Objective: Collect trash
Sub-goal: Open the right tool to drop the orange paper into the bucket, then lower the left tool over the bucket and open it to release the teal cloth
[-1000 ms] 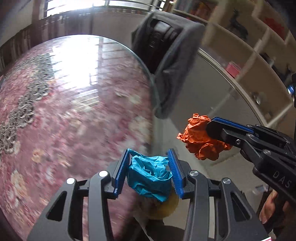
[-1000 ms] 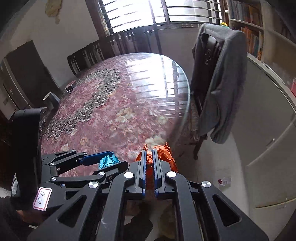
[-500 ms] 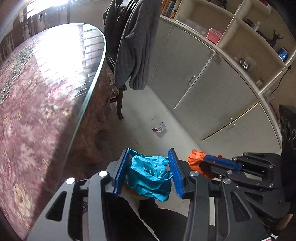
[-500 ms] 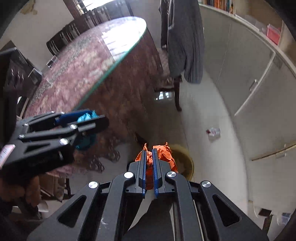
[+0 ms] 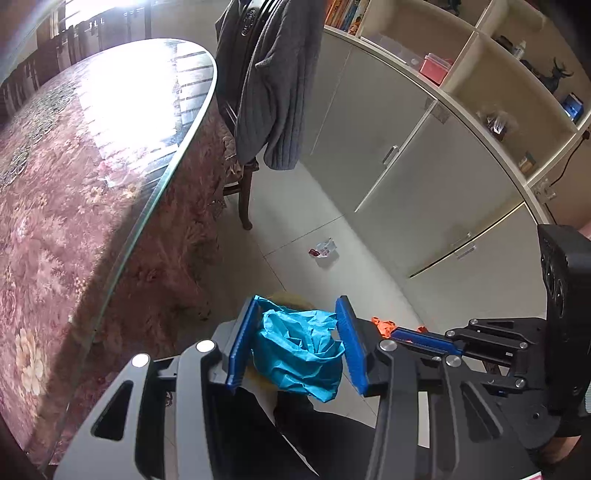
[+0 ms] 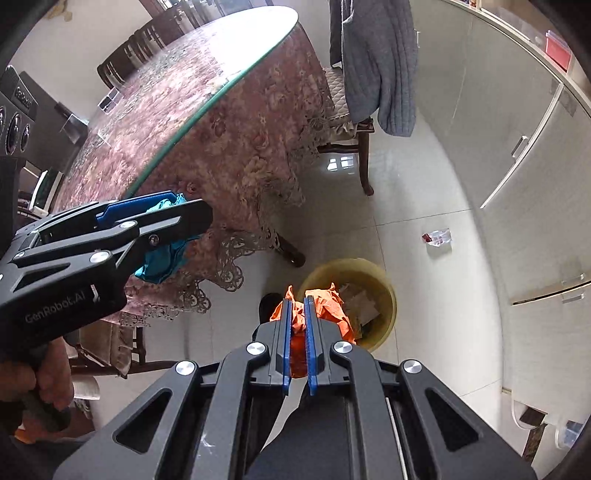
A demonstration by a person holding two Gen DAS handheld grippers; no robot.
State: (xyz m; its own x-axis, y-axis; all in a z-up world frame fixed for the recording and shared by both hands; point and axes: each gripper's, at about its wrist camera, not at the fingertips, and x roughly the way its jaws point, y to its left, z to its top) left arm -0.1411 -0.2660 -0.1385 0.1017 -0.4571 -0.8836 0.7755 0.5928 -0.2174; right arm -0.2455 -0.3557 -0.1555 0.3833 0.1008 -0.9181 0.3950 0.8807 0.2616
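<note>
Blue wad (image 5: pixel 299 356) pinched in left tongs (image 5: pixel 301 345), orange wad (image 6: pixel 297 332) in right tongs (image 6: pixel 297 345), above yellow bin (image 6: pixel 384 291).

Both hand-held grippers (image 5: pixel 295 345) (image 6: pixel 297 325) clamped, downward-tilted

On the side of the black plastic two-finger left gripper (image 6: pixel 184 218), as your right wrist camera sees it, you can read pale lettering "GenRobot.AI" along the body near the hand that holds it. At the far left edge of that same view, a dark box-shaped unit with round dials (image 6: pixel 14 122) carries a short word on its top face, but it is too small and skewed for you to make out. The spines of the coloured books (image 5: pixel 343 14) on the cream shelf show no lettering you can read.
</note>
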